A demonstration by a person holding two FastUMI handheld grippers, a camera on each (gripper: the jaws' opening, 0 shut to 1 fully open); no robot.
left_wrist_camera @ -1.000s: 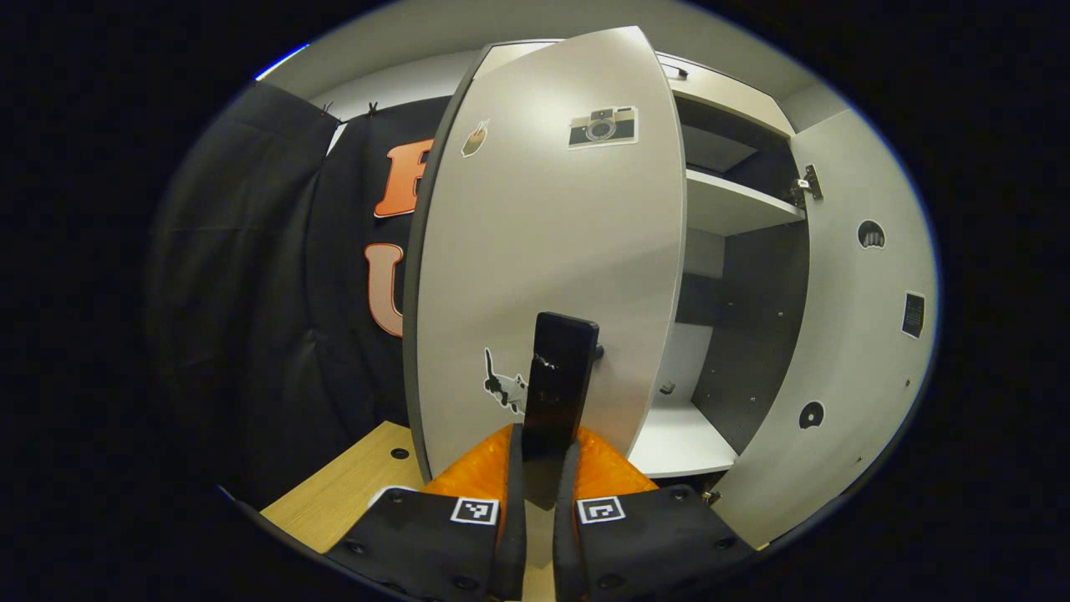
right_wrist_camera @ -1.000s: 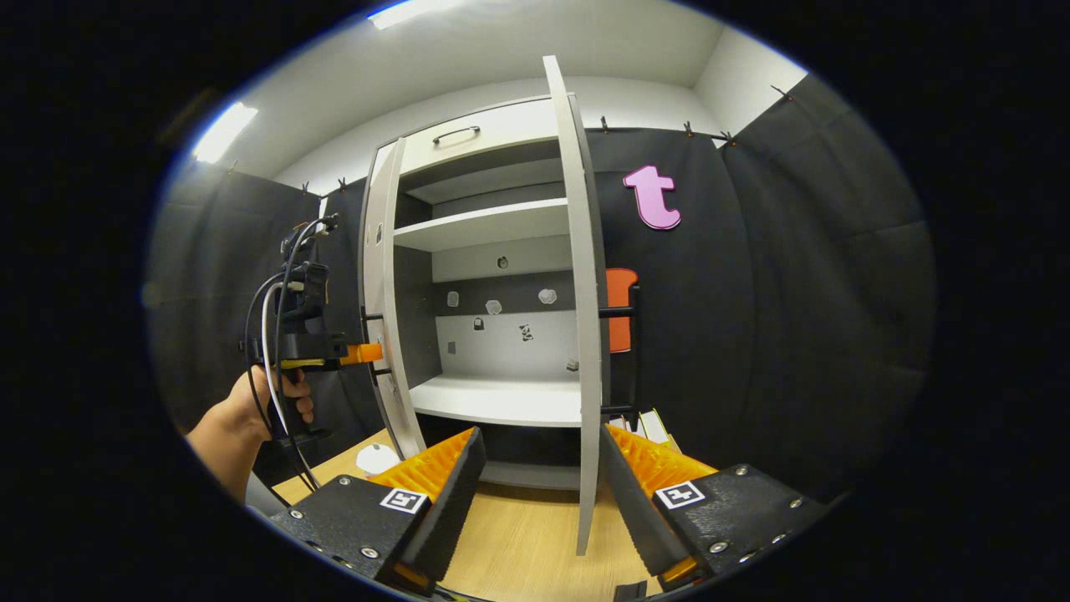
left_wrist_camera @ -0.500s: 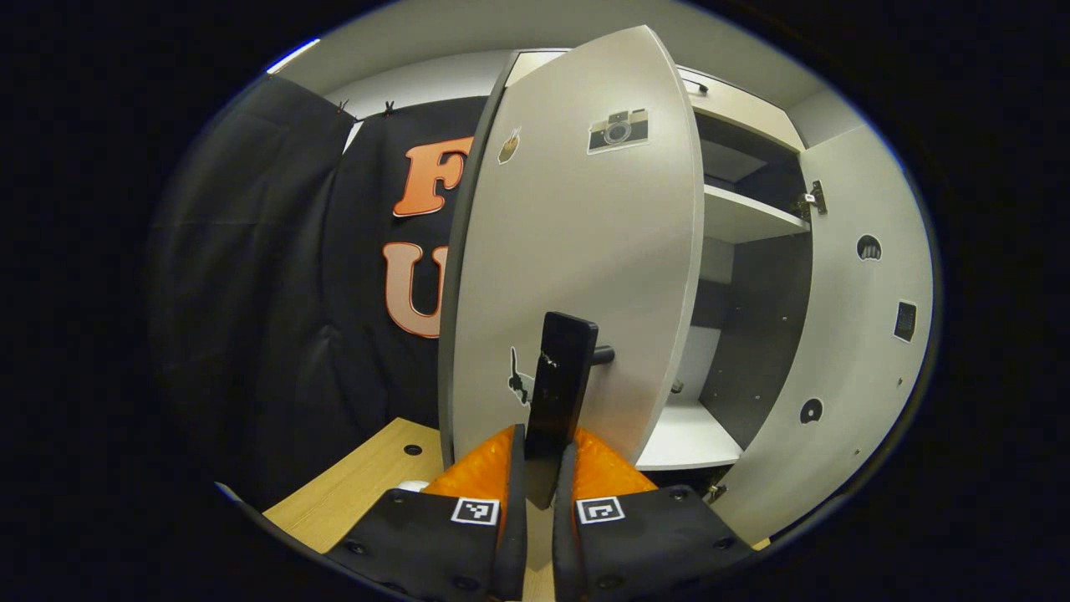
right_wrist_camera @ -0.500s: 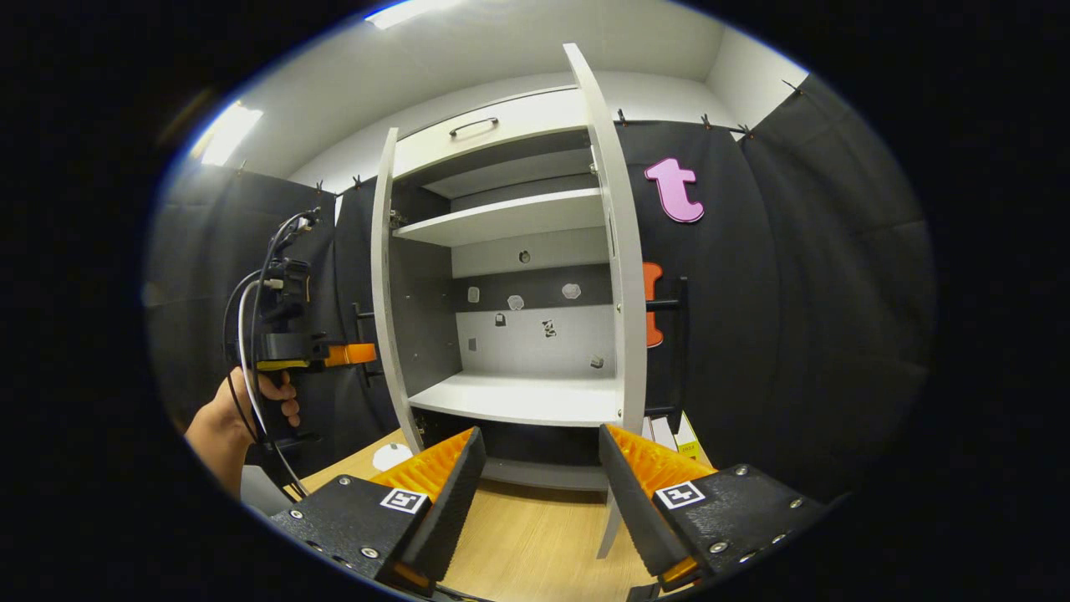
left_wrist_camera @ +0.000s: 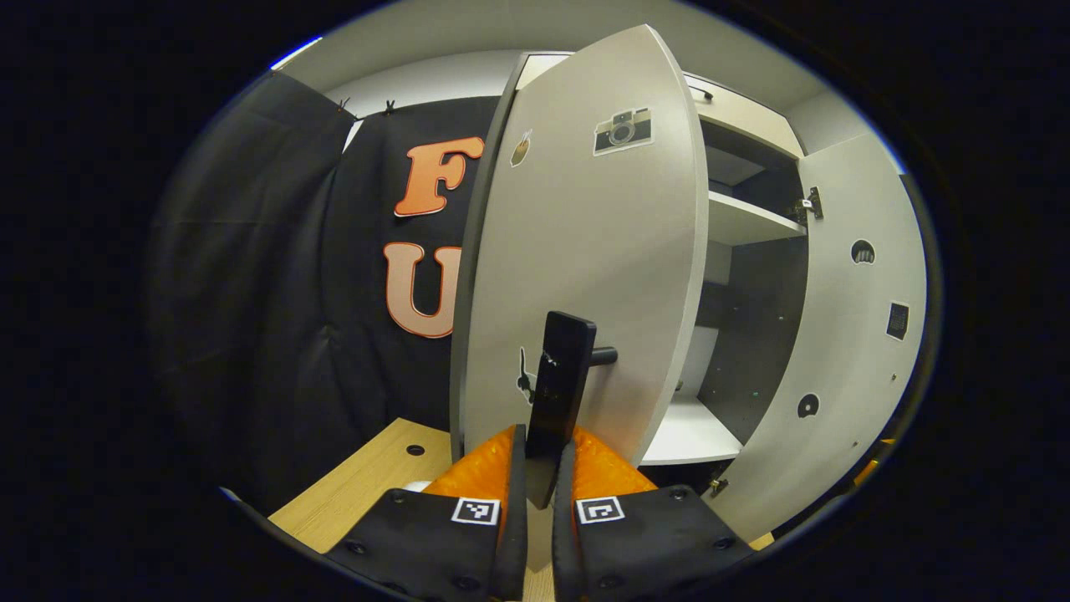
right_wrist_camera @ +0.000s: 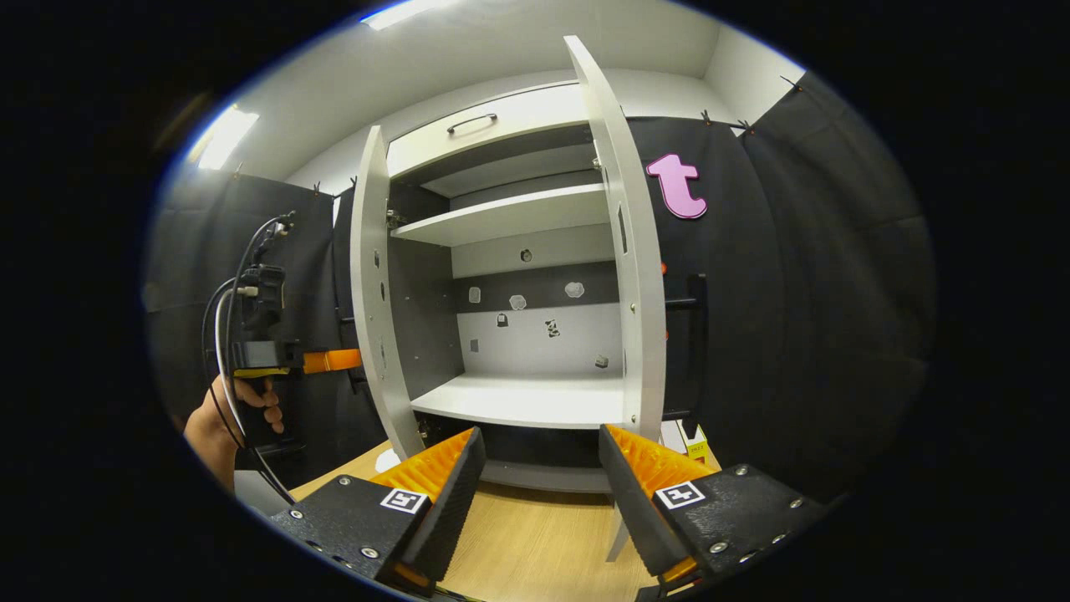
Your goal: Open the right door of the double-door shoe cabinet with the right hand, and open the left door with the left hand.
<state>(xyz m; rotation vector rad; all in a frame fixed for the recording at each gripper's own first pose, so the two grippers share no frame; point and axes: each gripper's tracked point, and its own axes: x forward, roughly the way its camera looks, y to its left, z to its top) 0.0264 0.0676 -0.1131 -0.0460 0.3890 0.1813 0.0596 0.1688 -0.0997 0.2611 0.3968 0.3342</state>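
The left gripper (left_wrist_camera: 535,456) pinches the black handle (left_wrist_camera: 562,380) of the left door (left_wrist_camera: 585,251), swung wide at 12 o'clock. The right gripper (right_wrist_camera: 535,468) has its fingers spread, touching nothing, with the open right door (right_wrist_camera: 635,276) at 1 o'clock.

Light wood-grain tabletop (right_wrist_camera: 535,548) underfoot of the shoe cabinet (right_wrist_camera: 535,481), carrying its dark base along the far edge. Small round dark hole (left_wrist_camera: 415,450) in the tabletop (left_wrist_camera: 351,493) left of the cabinet; a white round object (right_wrist_camera: 386,460) lying flat nearby, partly hidden, kind unclear. To the right, behind the open right door, small yellow-and-white boxes (right_wrist_camera: 690,436) standing at the tabletop's rear.
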